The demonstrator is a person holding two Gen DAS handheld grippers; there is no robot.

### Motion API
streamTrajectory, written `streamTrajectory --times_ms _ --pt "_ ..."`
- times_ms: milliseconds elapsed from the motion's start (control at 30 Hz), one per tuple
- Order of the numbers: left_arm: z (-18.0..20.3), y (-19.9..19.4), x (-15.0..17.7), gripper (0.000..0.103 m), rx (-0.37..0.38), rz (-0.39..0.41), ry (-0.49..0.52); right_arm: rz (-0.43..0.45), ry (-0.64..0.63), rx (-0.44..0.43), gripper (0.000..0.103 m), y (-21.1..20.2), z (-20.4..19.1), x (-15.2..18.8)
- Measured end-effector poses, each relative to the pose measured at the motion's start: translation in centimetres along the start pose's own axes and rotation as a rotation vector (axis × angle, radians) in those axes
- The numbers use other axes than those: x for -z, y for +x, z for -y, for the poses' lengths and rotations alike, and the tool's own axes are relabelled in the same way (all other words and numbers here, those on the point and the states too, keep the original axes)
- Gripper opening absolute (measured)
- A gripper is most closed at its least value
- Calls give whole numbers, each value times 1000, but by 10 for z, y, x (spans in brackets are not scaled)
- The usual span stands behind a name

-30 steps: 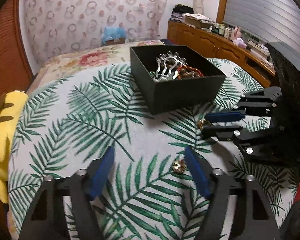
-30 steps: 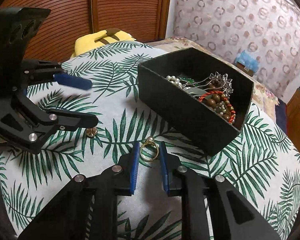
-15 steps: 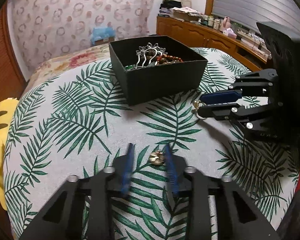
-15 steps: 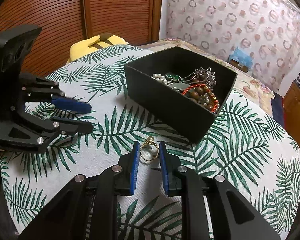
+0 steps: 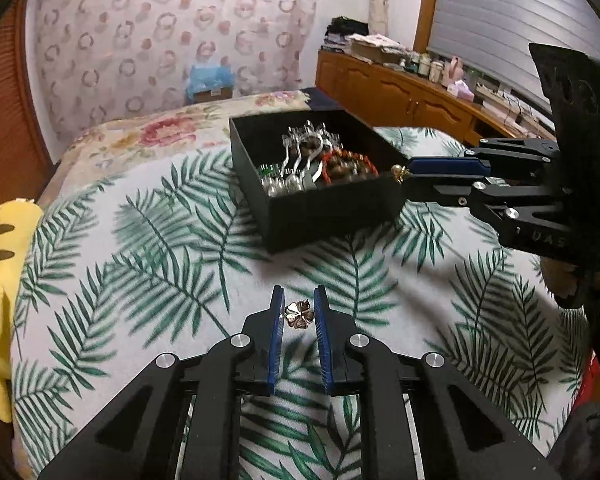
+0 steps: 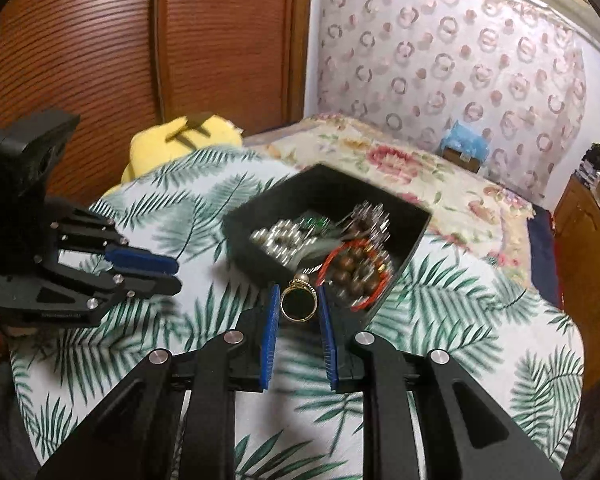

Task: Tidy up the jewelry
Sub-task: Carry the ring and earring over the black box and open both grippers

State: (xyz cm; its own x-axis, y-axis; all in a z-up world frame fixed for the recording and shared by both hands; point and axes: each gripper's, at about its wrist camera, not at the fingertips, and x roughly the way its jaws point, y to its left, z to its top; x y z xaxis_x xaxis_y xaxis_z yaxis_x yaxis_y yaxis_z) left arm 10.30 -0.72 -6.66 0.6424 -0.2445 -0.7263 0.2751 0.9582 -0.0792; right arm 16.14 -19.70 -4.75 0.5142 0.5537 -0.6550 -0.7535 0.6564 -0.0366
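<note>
I had the gold ring with a small pearl (image 6: 296, 304) clamped between the blue pads of my right gripper (image 6: 298, 306), held at the near edge of the open black cardboard box (image 6: 256, 250) of beads and silver pieces. My left gripper (image 5: 299, 314) was closed on a small gold flower-shaped charm (image 5: 299, 315) above the white tablecloth printed with green palm fronds (image 5: 140, 240), well short of the box.
</note>
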Motion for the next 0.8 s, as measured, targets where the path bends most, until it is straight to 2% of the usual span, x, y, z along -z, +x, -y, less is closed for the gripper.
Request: streamTrajectory --times_ms 167,367,433,567,800 --pt "-1 -5 -19 14 -2 43 7 18 21 32 22 7 14 -12" --pt "-4 -1 -45 14 -2 89 3 13 77 12 23 16 27 -17" --pt "-5 1 -54 14 -4 102 3 20 85 21 35 15 29 -16" --pt "-7 6 -68 14 12 119 -7 29 110 36 35 10 35 -10" --pt "-5 23 -87 14 -21 122 -4 39 149 54 35 -9 42 5"
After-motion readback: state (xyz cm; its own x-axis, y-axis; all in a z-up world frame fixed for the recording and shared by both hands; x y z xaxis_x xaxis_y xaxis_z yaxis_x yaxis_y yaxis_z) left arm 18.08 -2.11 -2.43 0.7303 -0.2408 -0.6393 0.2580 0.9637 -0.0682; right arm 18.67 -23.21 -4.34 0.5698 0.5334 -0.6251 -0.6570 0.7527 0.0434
